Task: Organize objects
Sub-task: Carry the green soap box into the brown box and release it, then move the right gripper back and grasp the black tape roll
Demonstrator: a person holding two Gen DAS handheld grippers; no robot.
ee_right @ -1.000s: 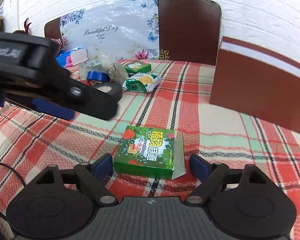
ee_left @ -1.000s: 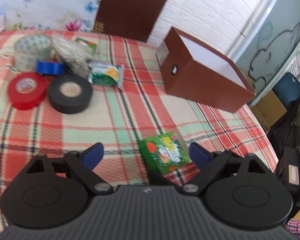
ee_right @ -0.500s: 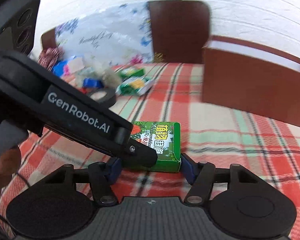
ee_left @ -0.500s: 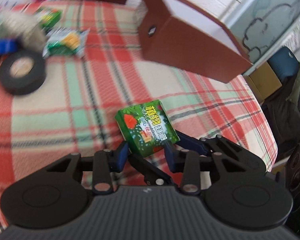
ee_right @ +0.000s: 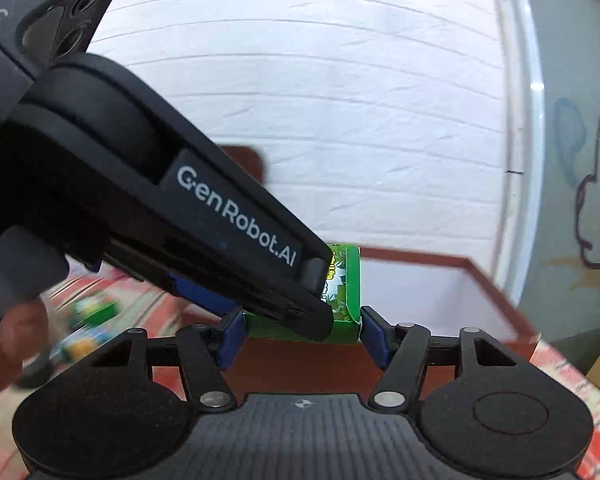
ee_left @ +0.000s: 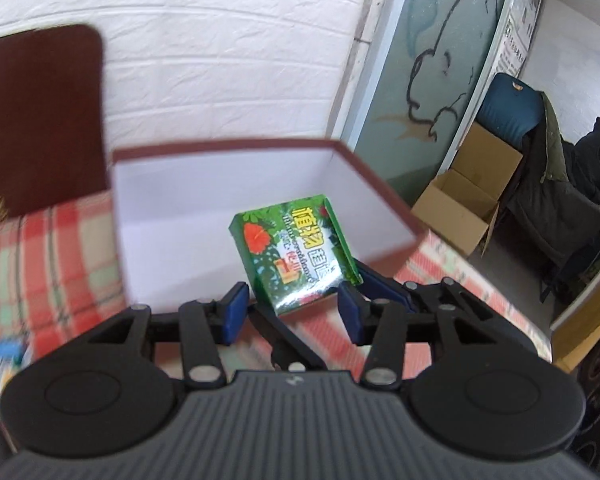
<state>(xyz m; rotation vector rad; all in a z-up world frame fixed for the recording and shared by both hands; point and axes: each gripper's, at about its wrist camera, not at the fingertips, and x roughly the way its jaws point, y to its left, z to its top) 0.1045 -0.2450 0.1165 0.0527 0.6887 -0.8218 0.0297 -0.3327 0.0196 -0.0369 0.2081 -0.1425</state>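
"GenRobot.AI" on left gripper

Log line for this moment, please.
phase: placing | right gripper: shut on green printed carton | left gripper: at carton, grip unclear | carton: raised beside open brown white-lined box

In the right wrist view the left tool crossed in front of the green carton and hid most of its printed face; only its right edge showed. Whether the right tool pressed the carton could not be told. At 9 o'clock the things on the bench were smeared into green and white blur. In the left wrist view the brown box and the checked cloth were blurred, and packets at 8 o'clock were cut by the edge.
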